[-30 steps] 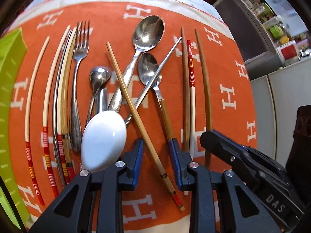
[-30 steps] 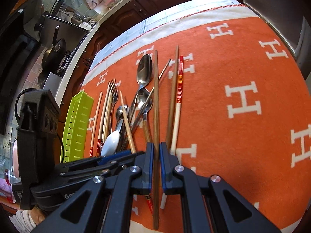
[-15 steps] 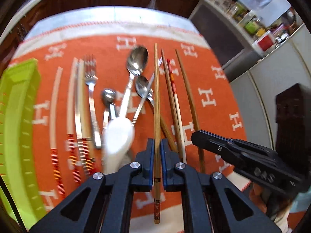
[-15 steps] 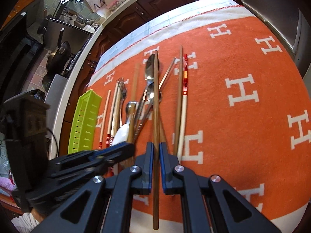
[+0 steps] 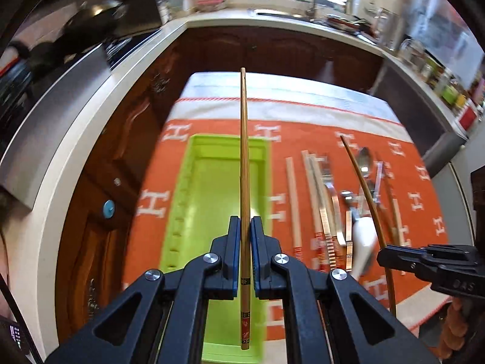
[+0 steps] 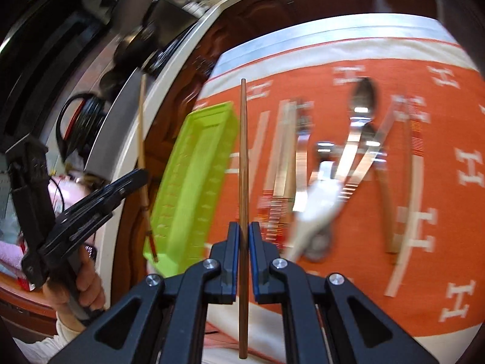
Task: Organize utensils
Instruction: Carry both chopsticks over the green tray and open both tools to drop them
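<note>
My left gripper is shut on a light bamboo chopstick and holds it lengthwise above the lime green tray. My right gripper is shut on a dark brown chopstick, held in the air just right of the tray. The other utensils lie on the orange cloth: more chopsticks, a fork, metal spoons and a white ceramic spoon. The right gripper with its chopstick shows in the left wrist view.
The orange cloth with white H marks covers the table. Beyond its far and left edges there is a gap, then dark wood cabinets under a white counter with a stove and sink.
The left gripper has closed on the bamboo chopstick, lifted it and swung left over the green tray. The right gripper has carried its brown chopstick left toward the tray.
</note>
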Available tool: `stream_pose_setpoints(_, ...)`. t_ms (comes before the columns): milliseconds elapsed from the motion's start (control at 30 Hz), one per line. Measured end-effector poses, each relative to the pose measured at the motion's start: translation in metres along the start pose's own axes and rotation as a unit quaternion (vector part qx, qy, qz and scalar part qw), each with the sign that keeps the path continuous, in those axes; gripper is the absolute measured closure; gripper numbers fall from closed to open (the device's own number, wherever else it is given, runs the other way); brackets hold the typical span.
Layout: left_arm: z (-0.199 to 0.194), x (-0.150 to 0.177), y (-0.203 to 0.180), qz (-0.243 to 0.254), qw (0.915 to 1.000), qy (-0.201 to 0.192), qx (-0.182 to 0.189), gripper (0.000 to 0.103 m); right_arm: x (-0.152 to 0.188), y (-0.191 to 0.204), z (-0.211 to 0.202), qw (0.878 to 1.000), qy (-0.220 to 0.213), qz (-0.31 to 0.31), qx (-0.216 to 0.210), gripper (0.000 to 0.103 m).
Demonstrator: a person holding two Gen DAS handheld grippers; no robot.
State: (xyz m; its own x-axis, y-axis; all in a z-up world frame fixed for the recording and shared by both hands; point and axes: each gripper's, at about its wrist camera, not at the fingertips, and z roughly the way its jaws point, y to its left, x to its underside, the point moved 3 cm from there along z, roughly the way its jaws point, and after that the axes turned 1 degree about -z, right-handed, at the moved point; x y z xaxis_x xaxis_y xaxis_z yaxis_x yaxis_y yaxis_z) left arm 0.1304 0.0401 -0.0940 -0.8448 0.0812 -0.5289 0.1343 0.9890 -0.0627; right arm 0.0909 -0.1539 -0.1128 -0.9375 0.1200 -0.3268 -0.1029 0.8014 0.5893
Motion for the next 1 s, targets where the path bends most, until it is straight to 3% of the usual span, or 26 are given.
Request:
stream_pose_setpoints(167,0.031,0.013,0.026,-0.027,0.9989,0.036,0.015,0.099,-0.013,0.037,0.038,1.0,0.026,-0.004,-0.004,0.097)
stream_pose_setpoints(333,0.061,0.031,0.036,-0.023,0.9972,0.066,0.026,0.098,-0.019,0.055,0.073,0.999,0.04,0.01,0.004,0.096)
stream_pose_setpoints(567,0.064,0.036,0.039,-0.013,0.998,0.06,0.012,0.096,-0.024,0.059,0.105,0.998,0.042,0.047,0.02,0.096)
stream_pose_setpoints(633,0.061,0.036,0.039,-0.006,0.9986,0.053,0.0,0.084,-0.024,0.061,0.108,0.998,0.034,0.044,0.042,0.095)
stream_pose_setpoints(767,0.051,0.034,0.04,0.004,0.9993,0.029,-0.024,0.069,-0.02,0.063,0.108,0.998,0.035,0.031,0.049,0.094)
stream_pose_setpoints(833,0.046,0.035,0.04,0.011,0.9988,0.017,-0.044,0.052,-0.019,0.063,0.104,0.998,0.029,0.021,0.059,0.094)
stream_pose_setpoints(1000,0.025,0.038,0.036,0.035,0.9976,-0.033,-0.049,0.038,-0.015,0.06,0.091,0.997,0.007,0.005,0.08,0.094)
